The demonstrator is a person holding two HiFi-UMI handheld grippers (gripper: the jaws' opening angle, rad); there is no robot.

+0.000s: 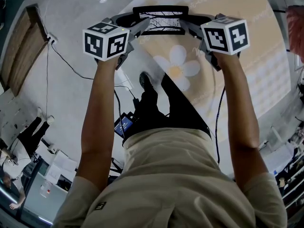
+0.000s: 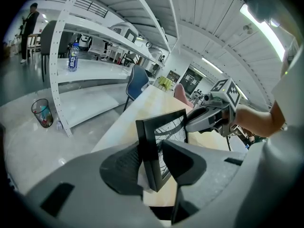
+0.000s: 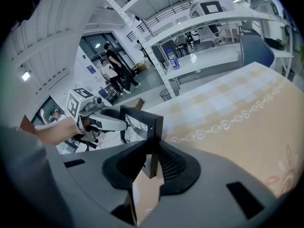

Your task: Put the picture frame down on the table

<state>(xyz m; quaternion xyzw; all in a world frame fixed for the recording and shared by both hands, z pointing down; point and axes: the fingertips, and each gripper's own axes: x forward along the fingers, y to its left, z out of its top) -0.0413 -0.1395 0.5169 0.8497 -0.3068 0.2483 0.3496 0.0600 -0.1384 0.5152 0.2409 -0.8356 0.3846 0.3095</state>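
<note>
In the head view you held the black picture frame [image 1: 160, 22] by its two ends, your left gripper [image 1: 137, 30] on one end and your right gripper [image 1: 190, 28] on the other. It hung across the left edge of the table [image 1: 247, 56], which wore a pale cloth with a daisy print. Whether its lower edge touched the cloth could not be told.

In the left gripper view the frame stood upright between that claw's pads, its printed face turned toward the right-hand pad. A sliver of tabletop showed between the frame's back and the other pad, so this claw was loosened around it rather than pinching. Your right gripper reached in at the frame's far end.

In the right gripper view both pads pressed on the frame's end, a firm pinch. The frame stood upright above the table's edge.
</note>
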